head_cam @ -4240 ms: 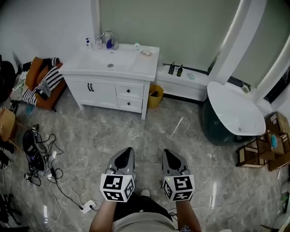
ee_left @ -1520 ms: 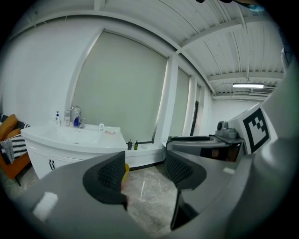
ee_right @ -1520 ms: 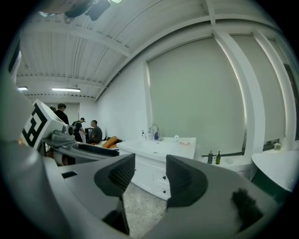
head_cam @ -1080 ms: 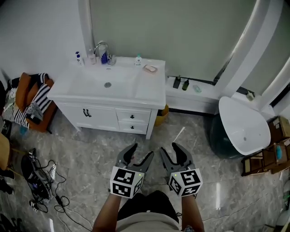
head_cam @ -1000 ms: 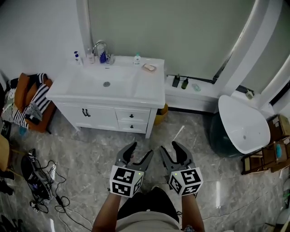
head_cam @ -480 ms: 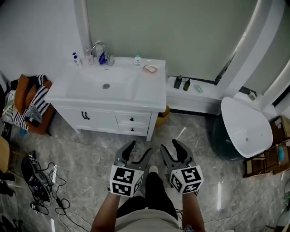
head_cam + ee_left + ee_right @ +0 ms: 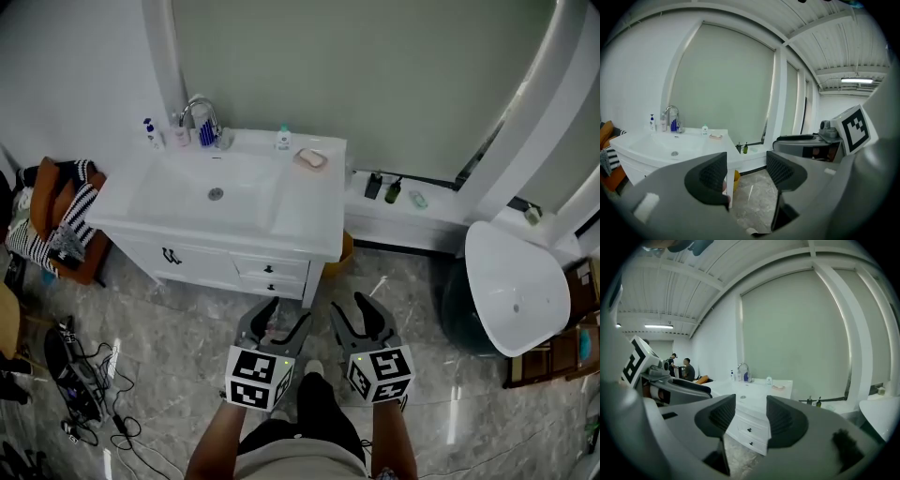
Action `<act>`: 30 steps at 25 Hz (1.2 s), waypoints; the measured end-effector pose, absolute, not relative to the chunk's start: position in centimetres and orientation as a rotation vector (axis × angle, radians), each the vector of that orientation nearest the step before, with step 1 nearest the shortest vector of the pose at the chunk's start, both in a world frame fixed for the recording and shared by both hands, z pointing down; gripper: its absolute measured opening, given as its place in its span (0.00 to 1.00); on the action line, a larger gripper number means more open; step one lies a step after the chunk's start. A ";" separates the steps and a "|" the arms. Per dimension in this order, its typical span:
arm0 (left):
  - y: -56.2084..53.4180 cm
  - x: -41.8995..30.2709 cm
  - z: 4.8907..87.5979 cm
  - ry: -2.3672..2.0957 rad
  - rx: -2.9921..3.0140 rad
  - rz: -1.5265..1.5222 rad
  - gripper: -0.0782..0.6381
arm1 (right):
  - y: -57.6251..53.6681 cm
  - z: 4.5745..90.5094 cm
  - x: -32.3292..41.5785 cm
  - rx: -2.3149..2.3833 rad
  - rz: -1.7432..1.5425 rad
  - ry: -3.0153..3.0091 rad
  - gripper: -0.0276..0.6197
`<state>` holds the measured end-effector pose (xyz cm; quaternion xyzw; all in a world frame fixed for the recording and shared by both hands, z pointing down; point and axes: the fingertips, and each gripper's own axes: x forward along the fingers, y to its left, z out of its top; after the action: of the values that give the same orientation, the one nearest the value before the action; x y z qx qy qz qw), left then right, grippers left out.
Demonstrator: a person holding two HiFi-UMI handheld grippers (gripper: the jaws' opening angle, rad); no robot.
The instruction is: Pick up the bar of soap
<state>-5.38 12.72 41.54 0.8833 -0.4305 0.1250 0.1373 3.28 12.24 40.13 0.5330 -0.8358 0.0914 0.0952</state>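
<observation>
Approach | vanity worktop [image 7: 314, 220] nearer than a second ago, I'm closing in | bar of soap [image 7: 311, 157] at its back right, beyond the basin [image 7: 239, 178], well out of reach | left gripper [image 7: 284, 317] and right gripper [image 7: 353, 311] both spread open, holding nothing

We can read no words, brands or numbers anywhere in these views. The left cube [image 7: 253, 378] on the left gripper [image 7: 286, 314] and the right cube [image 7: 380, 375] on the right gripper [image 7: 350, 309] carry only black-and-white square patterns, not letters. The bottles [image 7: 148, 132] by the tap [image 7: 199, 111] on the worktop [image 7: 309, 220] and the dark bottles [image 7: 373, 185] on the ledge [image 7: 412, 217] are too small for us to make out any print.
</observation>
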 end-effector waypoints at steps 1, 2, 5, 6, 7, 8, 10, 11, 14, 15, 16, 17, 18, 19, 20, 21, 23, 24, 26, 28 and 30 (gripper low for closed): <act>11.9 -5.1 41.6 -1.251 2.548 0.366 0.47 | 11.3 40.3 3.5 1.571 0.277 -2.475 0.35; 11.0 -4.9 41.6 -1.261 2.540 0.366 0.47 | 10.5 40.4 3.8 1.561 0.279 -2.473 0.35; 8.8 -4.5 41.9 -1.300 2.491 0.340 0.47 | 8.3 40.8 4.2 1.530 0.287 -2.475 0.35; 8.3 -4.4 42.1 -1.307 2.471 0.332 0.47 | 7.6 41.0 4.4 1.519 0.291 -2.472 0.35; 7.7 -4.2 42.3 -1.312 2.457 0.329 0.47 | 6.9 41.1 4.6 1.508 0.292 -2.468 0.35; 7.1 -3.9 42.5 -1.319 2.449 0.332 0.47 | 6.1 41.2 4.8 1.496 0.289 -2.467 0.35; 5.8 -3.3 42.4 -1.332 2.445 0.340 0.47 | 4.7 41.0 5.3 1.478 0.283 -2.473 0.35; 5.2 -2.9 42.3 -1.339 2.446 0.341 0.47 | 4.1 41.0 5.6 1.472 0.282 -2.476 0.35; 3.9 -2.1 42.2 -1.344 2.440 0.345 0.47 | 2.7 41.2 6.3 1.456 0.283 -2.481 0.35; 3.6 -1.8 42.3 -1.337 2.434 0.348 0.47 | 2.1 41.4 6.5 1.450 0.285 -2.482 0.35; 3.3 -1.6 42.4 -1.329 2.425 0.349 0.47 | 1.6 41.6 6.7 1.441 0.288 -2.484 0.35; 2.9 -1.3 42.6 -1.327 2.414 0.348 0.47 | 1.1 41.9 6.8 1.429 0.293 -2.486 0.35; 2.5 -1.1 42.8 -1.335 2.402 0.343 0.47 | 0.6 42.0 7.0 1.415 0.295 -2.488 0.35; 2.1 -1.0 42.8 -1.350 2.392 0.337 0.47 | 0.2 42.1 7.2 1.401 0.295 -2.491 0.35; 1.7 -0.9 42.8 -1.365 2.385 0.333 0.47 | -0.2 42.0 7.4 1.390 0.293 -2.495 0.35; 1.3 -0.7 42.8 -1.376 2.381 0.334 0.47 | -0.6 42.0 7.5 1.382 0.291 -2.499 0.35; 0.9 -0.2 42.7 -1.370 2.377 0.341 0.47 | -1.3 42.0 7.7 1.373 0.295 -2.508 0.35; 0.8 0.1 42.8 -1.356 2.372 0.338 0.47 | -1.5 42.0 7.7 1.368 0.300 -2.512 0.35; 0.6 0.3 42.7 -1.338 2.355 0.323 0.47 | -1.9 42.2 7.5 1.352 0.308 -2.521 0.35; 0.1 0.1 42.7 -1.354 2.349 0.325 0.47 | -2.3 42.3 7.2 1.329 0.312 -2.526 0.35; -0.5 -0.1 42.7 -1.387 2.356 0.344 0.47 | -2.7 42.4 7.2 1.319 0.316 -2.529 0.35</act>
<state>-0.11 -0.45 42.67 0.8391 -0.4939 0.1227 0.1920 7.19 -2.70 42.41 0.4554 -0.8731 0.1092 0.1356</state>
